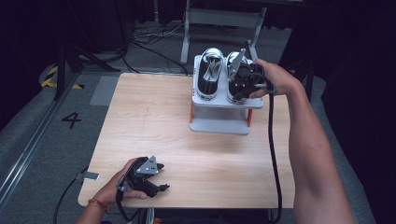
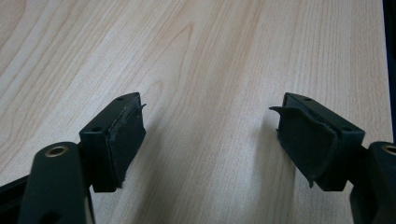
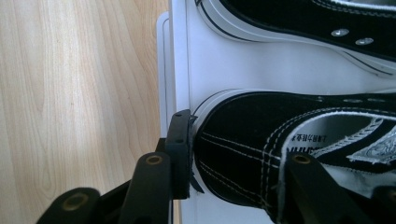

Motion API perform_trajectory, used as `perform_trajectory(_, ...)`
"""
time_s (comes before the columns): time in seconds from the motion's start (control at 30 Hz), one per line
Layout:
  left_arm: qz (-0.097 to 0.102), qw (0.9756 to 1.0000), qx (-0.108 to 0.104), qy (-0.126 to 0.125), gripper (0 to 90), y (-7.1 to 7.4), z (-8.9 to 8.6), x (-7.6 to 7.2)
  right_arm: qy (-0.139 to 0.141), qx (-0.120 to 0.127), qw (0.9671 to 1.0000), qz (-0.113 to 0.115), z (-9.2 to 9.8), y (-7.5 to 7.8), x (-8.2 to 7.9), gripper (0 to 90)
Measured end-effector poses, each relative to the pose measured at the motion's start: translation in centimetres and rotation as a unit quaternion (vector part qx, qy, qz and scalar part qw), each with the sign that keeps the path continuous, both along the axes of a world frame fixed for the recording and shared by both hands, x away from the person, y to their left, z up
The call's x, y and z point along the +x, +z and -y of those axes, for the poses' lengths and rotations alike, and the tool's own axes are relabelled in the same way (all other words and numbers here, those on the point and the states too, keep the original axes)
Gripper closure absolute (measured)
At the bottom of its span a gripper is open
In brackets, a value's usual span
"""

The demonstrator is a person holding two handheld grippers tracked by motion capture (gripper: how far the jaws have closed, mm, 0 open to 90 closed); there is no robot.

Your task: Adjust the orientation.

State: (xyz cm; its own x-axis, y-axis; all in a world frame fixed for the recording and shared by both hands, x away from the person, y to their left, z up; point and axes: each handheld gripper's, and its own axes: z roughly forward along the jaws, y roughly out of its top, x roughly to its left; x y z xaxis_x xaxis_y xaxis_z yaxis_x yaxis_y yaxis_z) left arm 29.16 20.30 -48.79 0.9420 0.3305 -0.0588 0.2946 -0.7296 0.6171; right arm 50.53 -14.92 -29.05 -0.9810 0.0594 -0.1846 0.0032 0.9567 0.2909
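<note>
A dark room with cables on a grey floor surrounds a pale wooden bench, and at the bench's far right stands a small white shoe rack with orange posts, its top shelf carrying a pair of black-and-white sneakers side by side. The left sneaker sits alone, toe toward the person; the right sneaker has the right hand-held gripper on it. In the right gripper view one jaw lies against the outside of that sneaker's heel, at the white sole edge, and the other jaw reaches inside the shoe opening, so the heel wall stands between them; whether the pads press it or have just let go I cannot tell for certain, though the outer pad looks to be touching. The sneaker rests flat on the shelf, just beside its mate. The step in hand looks like the placing of the second shoe on the rack, near its end. The next move, as I judge it, calls for spreading the jaws clear of the heel and lifting the gripper straight out without dragging the shoe off the shelf edge. The left hand-held gripper rests near the bench's front left corner, jaws wide apart over bare wood with nothing between them.
</note>
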Motion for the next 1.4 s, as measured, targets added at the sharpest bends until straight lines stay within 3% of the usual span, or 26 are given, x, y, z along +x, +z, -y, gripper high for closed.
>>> perform_trajectory(0.3,-0.002,1.0000,-0.003,-0.002,23.2,0.0,0.0,0.0,0.011,-0.009,0.9999,0.008,-1.0,-0.2,0.4,66.7)
perform_trajectory(0.47,0.000,1.0000,0.001,-0.006,23.0,0.0,0.0,0.0,-0.005,-0.004,0.9999,0.014,-0.7,0.1,0.5,60.2)
perform_trajectory(0.53,-0.001,1.0000,0.000,-0.004,23.0,0.0,0.0,0.0,-0.027,0.007,0.9991,0.032,-0.5,0.5,0.5,50.0)
perform_trajectory(0.67,-0.001,1.0000,0.000,-0.004,22.8,0.0,0.0,0.0,-0.037,0.045,0.9975,0.041,0.2,1.1,0.3,47.6)
perform_trajectory(0.8,-0.001,1.0000,0.000,-0.004,22.8,0.0,0.0,0.0,-0.054,0.066,0.9956,0.039,0.9,0.9,0.3,45.7)
perform_trajectory(0.97,-0.001,1.0000,0.000,-0.003,22.7,0.0,0.0,0.0,-0.059,0.112,0.9911,0.042,2.1,0.8,-0.1,44.0)
perform_trajectory(1.07,-0.001,1.0000,0.000,-0.002,22.7,0.0,0.0,-0.1,-0.069,0.141,0.9862,0.053,3.0,0.6,-0.5,42.9)
perform_trajectory(1.23,0.000,1.0000,-0.001,-0.003,22.8,0.0,0.0,-0.1,-0.094,0.208,0.9715,0.064,4.9,0.1,-1.2,39.0)
perform_trajectory(1.4,0.000,1.0000,-0.001,-0.002,22.7,0.0,0.0,-0.1,-0.113,0.250,0.9586,0.076,6.3,-0.8,-2.2,34.2)
